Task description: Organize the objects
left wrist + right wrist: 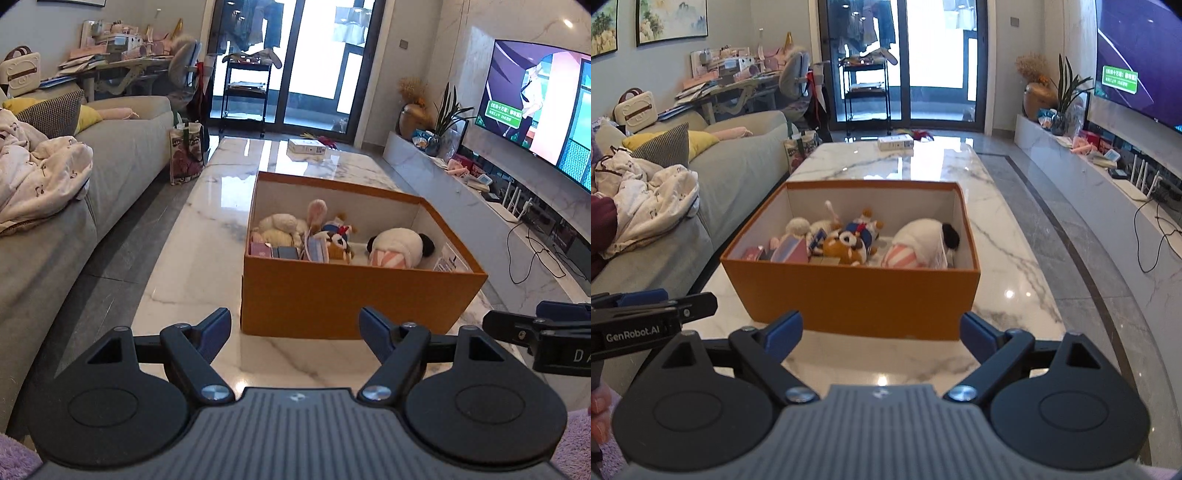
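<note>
Plush toys fill the orange cardboard box (354,295) in the left wrist view, which stands on the marble surface (192,258) at 12 o'clock from the left claw (294,326). That claw is spread wide and carries nothing, its blue pads short of the box's near wall. Inside, a white panda plush (400,247) lies at the 3 o'clock end, a brown dog plush (340,245) sits mid-box, cream plush toys (279,227) crowd the 9 o'clock end, and small flat boxes (275,252) stand against the near wall. The right claw (535,328) enters at 3 o'clock; from here I cannot tell how its jaws stand.

From the right wrist view, the right claw (882,330) is also wide and empty, aimed at the same box (857,299) at 12 o'clock. The panda (919,242) lies toward 1 o'clock inside, the dog (847,245) at centre. A small white carton (895,142) sits alone at the far end of the surface. The left claw (665,306) shows at 9 o'clock.

The plush should be light, soft and forgiving; pinch a body or limb firmly, since the stuffing gives. The box looks stiff but thin-walled, so grip a wall's top edge, ideally one claw per side.
</note>
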`<state>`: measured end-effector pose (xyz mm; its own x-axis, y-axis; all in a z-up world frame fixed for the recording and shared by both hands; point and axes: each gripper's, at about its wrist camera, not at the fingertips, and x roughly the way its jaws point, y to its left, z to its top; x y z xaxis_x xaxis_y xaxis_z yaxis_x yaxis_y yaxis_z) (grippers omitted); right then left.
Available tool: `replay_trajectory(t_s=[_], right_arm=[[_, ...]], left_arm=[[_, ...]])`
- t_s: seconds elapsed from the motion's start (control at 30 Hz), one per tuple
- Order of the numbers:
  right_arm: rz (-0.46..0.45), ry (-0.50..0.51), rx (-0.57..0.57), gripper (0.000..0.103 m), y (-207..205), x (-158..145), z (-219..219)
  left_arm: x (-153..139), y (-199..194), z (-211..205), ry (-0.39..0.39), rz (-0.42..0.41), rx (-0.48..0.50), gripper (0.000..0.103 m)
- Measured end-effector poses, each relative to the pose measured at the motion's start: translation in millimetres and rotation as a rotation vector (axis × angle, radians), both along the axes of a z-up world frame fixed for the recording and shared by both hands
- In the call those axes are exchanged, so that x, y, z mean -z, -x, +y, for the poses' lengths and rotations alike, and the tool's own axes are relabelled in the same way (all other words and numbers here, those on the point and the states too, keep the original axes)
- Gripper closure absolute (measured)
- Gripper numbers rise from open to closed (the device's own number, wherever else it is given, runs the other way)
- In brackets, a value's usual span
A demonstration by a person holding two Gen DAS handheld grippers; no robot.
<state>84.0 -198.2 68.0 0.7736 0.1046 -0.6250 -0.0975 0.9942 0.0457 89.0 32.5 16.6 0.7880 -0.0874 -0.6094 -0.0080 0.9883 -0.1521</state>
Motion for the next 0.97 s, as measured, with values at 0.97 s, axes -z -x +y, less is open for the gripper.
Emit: replay_trajectory(t_s=[0.97], right_arm=[[0.057,-0.001,-0.011,0.011,-9,18,2]], left_arm=[[4,-3,-7,-0.003,0.033,0.025,0.013]])
